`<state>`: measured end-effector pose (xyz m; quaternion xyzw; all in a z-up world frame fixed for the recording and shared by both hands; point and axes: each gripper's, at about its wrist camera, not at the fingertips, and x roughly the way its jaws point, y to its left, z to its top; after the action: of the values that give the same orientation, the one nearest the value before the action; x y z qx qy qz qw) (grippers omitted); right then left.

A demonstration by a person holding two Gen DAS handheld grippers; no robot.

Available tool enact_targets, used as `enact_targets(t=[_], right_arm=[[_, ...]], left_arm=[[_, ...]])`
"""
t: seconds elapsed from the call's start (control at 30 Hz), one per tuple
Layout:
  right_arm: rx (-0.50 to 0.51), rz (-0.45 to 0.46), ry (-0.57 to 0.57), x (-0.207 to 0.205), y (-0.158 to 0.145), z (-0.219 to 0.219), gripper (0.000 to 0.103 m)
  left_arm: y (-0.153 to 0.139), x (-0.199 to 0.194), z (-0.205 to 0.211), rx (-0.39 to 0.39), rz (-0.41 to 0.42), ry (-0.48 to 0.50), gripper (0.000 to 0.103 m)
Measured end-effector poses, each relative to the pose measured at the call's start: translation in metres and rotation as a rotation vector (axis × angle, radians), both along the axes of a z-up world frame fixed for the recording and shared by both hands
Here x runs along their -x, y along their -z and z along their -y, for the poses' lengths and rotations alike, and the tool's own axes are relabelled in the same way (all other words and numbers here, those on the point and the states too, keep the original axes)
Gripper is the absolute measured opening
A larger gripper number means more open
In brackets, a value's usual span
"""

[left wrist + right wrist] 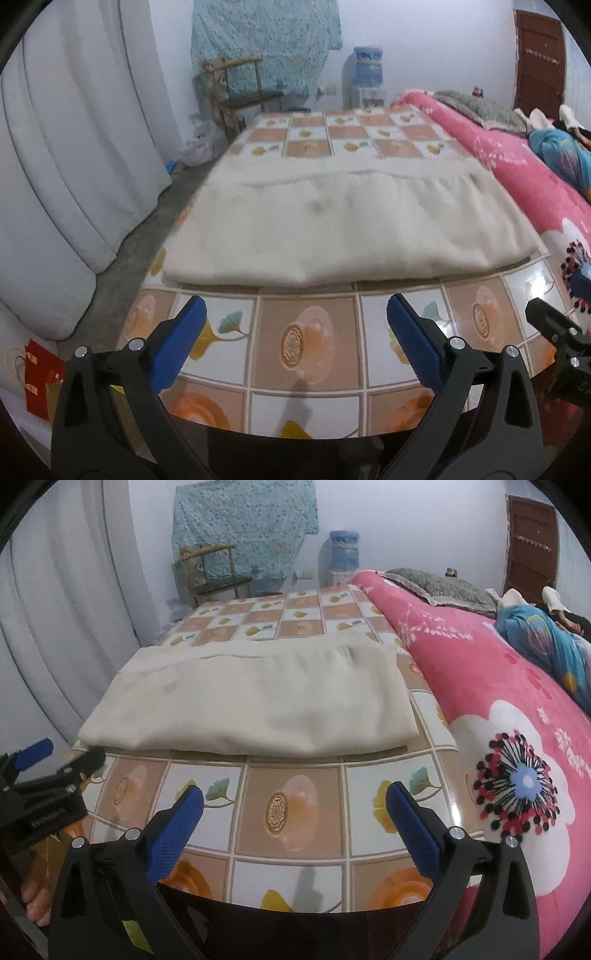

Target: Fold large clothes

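A cream garment [332, 229] lies folded into a wide flat rectangle across the table with the tile-patterned cover [306, 347]; the right wrist view has the same garment [255, 709] with its near folded edge facing me. My left gripper [295, 321] hangs open over the bare table in front of that edge, nothing between its blue pads [177, 343]. My right gripper [293, 805] is open too and holds nothing. It sits to the right of the left one and short of the cloth. The left gripper [59, 757] also shows at the left edge of the right wrist view.
A bed with a pink flowered blanket [517, 738] borders the table on the right, and a person in blue [546, 642] lies on it. White curtains [74, 147] hang at the left. At the far end stand a wooden chair [243, 96] and a water dispenser [367, 74].
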<state>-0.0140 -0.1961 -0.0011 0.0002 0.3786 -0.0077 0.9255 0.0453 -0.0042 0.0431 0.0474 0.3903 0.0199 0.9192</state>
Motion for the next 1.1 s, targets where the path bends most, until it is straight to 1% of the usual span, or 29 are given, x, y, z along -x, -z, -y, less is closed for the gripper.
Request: enact_targets(t=[0.13, 0.43, 0.63, 1.1], right_arm=[[-0.002, -0.018, 0.002, -0.007, 0.003, -0.001, 0.096], [0.024, -0.048, -0.007, -0.02, 0.009, -0.008, 0.096], [0.028, -0.069, -0.008, -0.023, 0.015, -0.009, 0.096], [0.039, -0.072, 0.002, -0.023, 0.014, -0.009, 0.096]], left_arm=[[0.009, -0.007, 0.002, 0.001, -0.043, -0.007, 0.095], [0.019, -0.016, 0.003, -0.003, -0.078, -0.02, 0.095], [0.022, -0.018, 0.002, -0.006, -0.088, -0.015, 0.095], [0.021, -0.016, 0.004, 0.008, -0.092, 0.004, 0.095]])
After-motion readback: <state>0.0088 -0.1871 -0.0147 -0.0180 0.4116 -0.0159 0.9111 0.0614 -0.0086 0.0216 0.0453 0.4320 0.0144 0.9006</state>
